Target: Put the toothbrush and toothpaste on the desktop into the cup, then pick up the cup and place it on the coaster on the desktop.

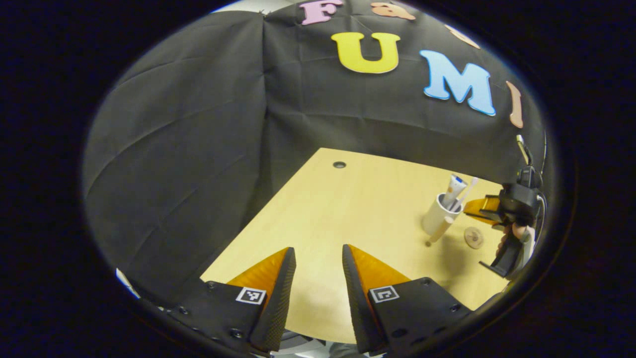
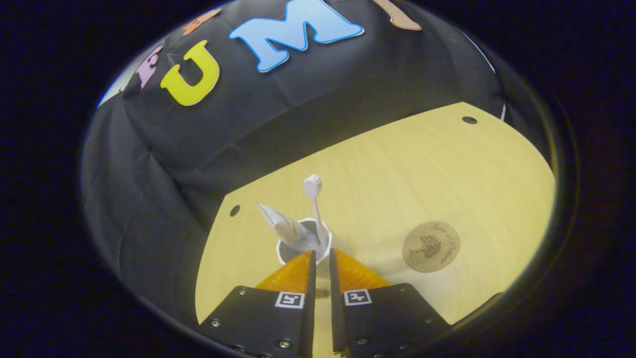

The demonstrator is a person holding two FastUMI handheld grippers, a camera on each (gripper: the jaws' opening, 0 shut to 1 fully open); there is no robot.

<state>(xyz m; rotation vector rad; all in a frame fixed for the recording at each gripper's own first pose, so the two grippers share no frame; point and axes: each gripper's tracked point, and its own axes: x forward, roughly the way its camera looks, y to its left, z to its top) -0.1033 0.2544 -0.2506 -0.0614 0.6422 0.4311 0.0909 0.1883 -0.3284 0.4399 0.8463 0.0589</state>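
Left gripper (image 1: 318, 258) hangs over the near edge of the wooden desktop (image 1: 348, 209), jaws parted, holding nothing. Moving right, the white cup (image 2: 304, 243) carries the toothpaste (image 2: 285, 227) and toothbrush (image 2: 314, 206); the right gripper (image 2: 319, 261) pinches its near rim, fingers nearly together. Rightmost, the round coaster (image 2: 431, 246) lies bare, apart from the cup.

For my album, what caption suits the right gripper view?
Tool pinches rim of cup holding toothbrush and toothpaste, coaster waiting nearby.
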